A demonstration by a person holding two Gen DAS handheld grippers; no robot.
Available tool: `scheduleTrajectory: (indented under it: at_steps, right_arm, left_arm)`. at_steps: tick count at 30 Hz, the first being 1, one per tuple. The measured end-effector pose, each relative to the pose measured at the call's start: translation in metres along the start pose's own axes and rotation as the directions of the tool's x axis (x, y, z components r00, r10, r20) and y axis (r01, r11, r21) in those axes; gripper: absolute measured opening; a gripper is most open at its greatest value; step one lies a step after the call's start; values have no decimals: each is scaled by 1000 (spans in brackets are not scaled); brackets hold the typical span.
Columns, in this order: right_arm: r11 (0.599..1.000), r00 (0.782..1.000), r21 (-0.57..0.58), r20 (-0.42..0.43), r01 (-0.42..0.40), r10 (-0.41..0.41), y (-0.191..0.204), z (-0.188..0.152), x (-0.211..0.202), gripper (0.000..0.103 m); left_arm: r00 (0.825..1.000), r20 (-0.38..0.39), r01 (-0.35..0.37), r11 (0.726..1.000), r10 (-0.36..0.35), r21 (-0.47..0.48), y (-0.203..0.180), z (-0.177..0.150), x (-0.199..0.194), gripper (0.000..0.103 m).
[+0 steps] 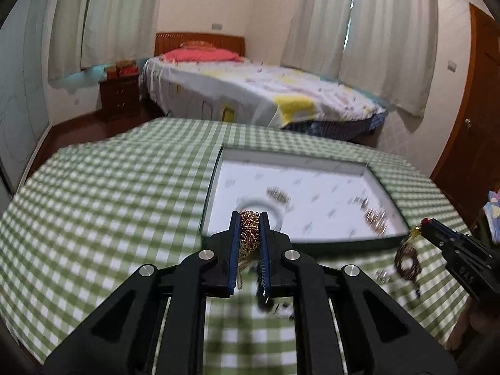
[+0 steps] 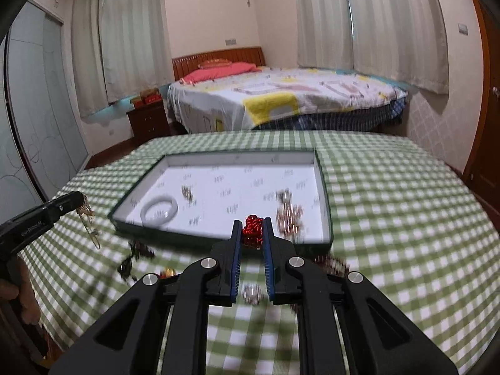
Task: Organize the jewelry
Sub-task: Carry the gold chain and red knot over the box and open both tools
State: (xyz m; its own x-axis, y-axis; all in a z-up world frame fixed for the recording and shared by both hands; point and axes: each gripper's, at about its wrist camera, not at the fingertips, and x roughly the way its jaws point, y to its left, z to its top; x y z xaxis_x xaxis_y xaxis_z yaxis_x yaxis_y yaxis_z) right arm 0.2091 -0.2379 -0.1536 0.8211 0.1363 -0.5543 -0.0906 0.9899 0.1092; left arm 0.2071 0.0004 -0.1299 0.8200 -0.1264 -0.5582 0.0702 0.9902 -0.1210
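We hold left gripper (image 1: pixel 250 218) clenched on bunched gold chain (image 1: pixel 249 231), right gripper (image 2: pixel 253 223) clenched on red bead cluster (image 2: pixel 252 231); both hang just short of near rim of shallow white-lined tray (image 1: pixel 328 240) on green checked tablecloth (image 1: pixel 109 203). Best, in our judgement: carry each piece over rim, lower, then release on bare lining, clear of white bangle (image 2: pixel 159 211). Loose pieces litter near cloth; open room left and far.

Green-and-white checked tablecloth (image 1: pixel 109 187) — gold chain (image 1: pixel 250 228), red beads (image 2: pixel 252 231), white tray (image 2: pixel 237 193) speckled grey.
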Motion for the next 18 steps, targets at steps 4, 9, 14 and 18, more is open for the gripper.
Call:
scheduleTrajectory:
  at_steps: [4,9,14,18]
  right_arm:
    - [1000,998,-16,56,4,-3,-1,25,3,14]
    - [999,993,-33,118,12,-8,-4,56,12,14]
    - [999,989,-31,151,12,-7,-9,80,35,14]
    - [1000,989,-21,144,9,-6,-16,88,61,14]
  left_arm:
    - [999,50,20,1000,-21,12,-6,25,4,12]
    - [995,89,38,999,-41,30,-15,54,24,12]
    - [993,108,41,998,-45,42,-22,79,58,12]
    - [995,89,40,998,-44,48,-25,90,92,12]
